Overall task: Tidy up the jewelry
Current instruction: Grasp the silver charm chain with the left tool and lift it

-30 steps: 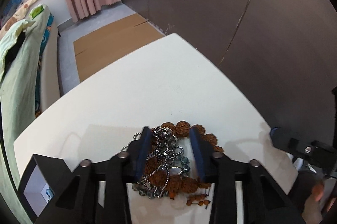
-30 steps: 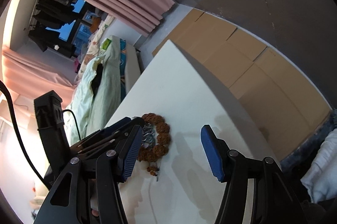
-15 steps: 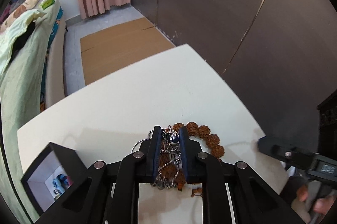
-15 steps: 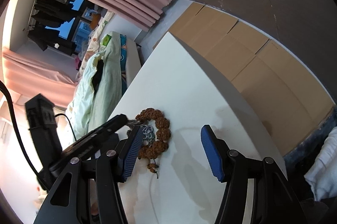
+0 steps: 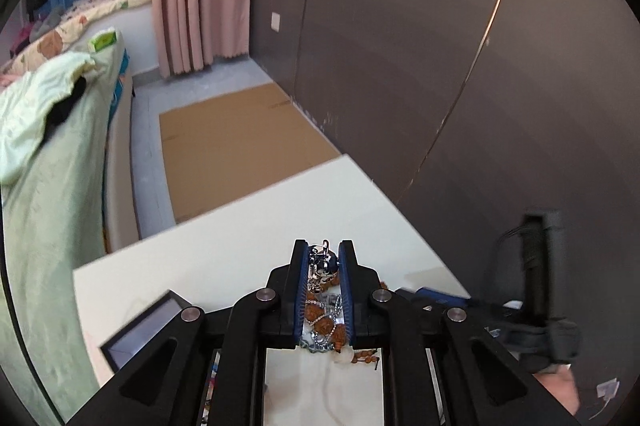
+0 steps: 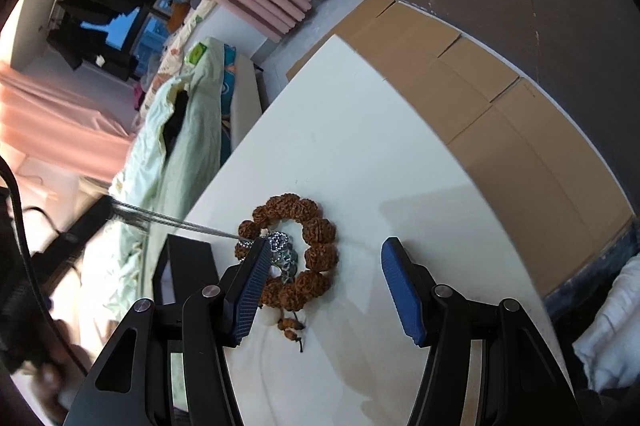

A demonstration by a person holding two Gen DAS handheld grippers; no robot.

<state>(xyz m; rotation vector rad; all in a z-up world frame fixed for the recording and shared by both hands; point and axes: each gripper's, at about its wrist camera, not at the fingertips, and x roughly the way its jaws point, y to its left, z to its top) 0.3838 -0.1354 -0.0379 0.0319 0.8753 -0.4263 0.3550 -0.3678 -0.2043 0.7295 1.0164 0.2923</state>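
Note:
My left gripper [image 5: 323, 252] is shut on a silver chain [image 5: 320, 266], held up above the white table [image 5: 224, 258]. In the right wrist view the same chain [image 6: 180, 224] runs taut from the blurred left gripper at the upper left down to a silver tangle [image 6: 284, 258]. That tangle lies inside a ring of brown knobbly beads, the bracelet [image 6: 316, 230], flat on the table. Parts of the bracelet [image 5: 320, 322] show between and below the left fingers. My right gripper [image 6: 326, 244] hangs open over the bracelet, its blue pads on either side with nothing pressed between them.
A black open box [image 6: 184, 258] stands on the table left of the bracelet, near the table's edge. Flat cardboard [image 6: 500, 105] covers the floor beyond the table, below a dark wall. A bed with a green blanket [image 5: 48, 165] is on the left.
The left jaws closed on the silver chain and rose, pulling it taut out of the pile. The bracelet stayed on the table. The right gripper drifted closer over the bracelet, still open.

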